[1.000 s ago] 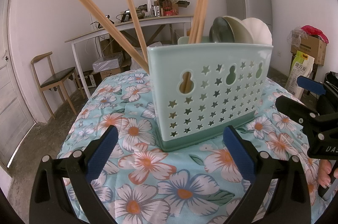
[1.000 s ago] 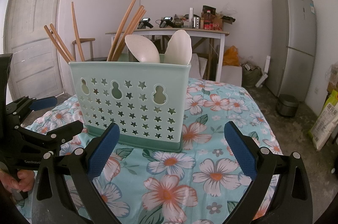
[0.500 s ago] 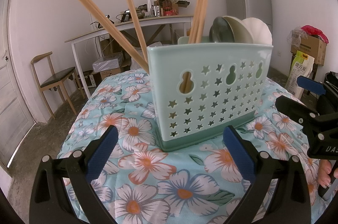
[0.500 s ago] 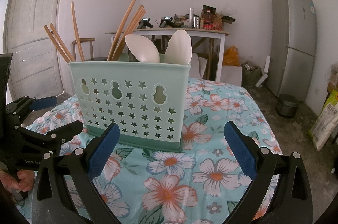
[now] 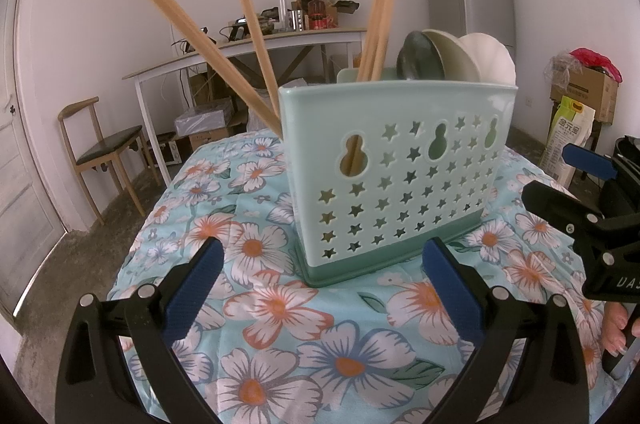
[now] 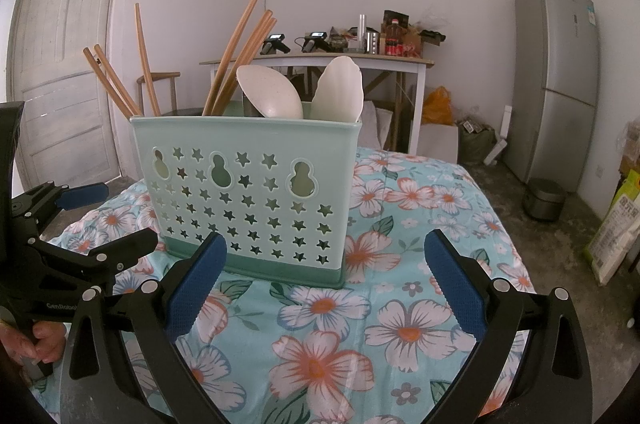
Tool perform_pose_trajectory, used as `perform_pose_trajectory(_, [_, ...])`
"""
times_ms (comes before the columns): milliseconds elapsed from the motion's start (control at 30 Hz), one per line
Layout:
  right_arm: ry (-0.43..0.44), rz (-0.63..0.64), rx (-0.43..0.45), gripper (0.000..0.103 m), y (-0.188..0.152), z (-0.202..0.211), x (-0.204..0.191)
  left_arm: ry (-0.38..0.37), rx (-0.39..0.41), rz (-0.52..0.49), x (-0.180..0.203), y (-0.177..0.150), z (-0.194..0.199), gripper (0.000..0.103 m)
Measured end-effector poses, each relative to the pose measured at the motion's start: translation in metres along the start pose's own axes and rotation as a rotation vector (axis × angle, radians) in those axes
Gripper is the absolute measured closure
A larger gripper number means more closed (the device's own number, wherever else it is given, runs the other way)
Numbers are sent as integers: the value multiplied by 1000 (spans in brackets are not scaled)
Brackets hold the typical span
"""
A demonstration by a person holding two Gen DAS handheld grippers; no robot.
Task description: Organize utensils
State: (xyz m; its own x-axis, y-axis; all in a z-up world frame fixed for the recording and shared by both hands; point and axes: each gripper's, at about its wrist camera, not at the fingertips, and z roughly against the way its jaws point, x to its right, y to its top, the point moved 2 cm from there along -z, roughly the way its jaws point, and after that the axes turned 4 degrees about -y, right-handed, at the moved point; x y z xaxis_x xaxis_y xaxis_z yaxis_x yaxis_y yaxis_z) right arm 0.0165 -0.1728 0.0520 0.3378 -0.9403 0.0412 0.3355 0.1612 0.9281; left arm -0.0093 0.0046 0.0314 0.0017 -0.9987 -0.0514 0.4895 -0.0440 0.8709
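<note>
**Caddy loaded, both grippers standing off**

The mint-green utensil caddy (image 5: 394, 176) is standing upright near the middle of the floral tablecloth (image 5: 280, 308), star-punched wall facing you. Wooden chopsticks (image 5: 224, 64) are leaning out of its left-hand compartment, a second bunch (image 5: 378, 32) is standing nearer the middle, and the pale spoons (image 6: 269, 94) are sitting bowl-up at the right-hand end with a dark one (image 5: 418, 58) beside them.

No loose utensil is showing anywhere on the cloth in either view, so you are probably sitting at the tail of the sorting, or pausing between picks.

Your left gripper (image 5: 320, 278) is hovering low, short of the caddy's base, fingers spread wide and holding nothing. Your right gripper (image 6: 326, 274) is doing the same from the other side, also spread and empty, with no contact on the caddy.

Next move, as a judgement: if anything is left, it is lying out of frame, so you are needing to swing a camera off the caddy to find it. If not, the splayed chopsticks are the only untidy item; gathering them calls for a high approach and a light pinch, since the caddy looks light enough to tip.
</note>
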Motion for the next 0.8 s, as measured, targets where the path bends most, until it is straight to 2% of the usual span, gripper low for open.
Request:
perform_pose_trajectory(467, [0,-1,0,8,0,0,0,-2,25,-10,2,-2,6,5])
perform_pose_trajectory(800, [0,0,0,8,0,0,0,17,-12,-3,4,-2,-1,5])
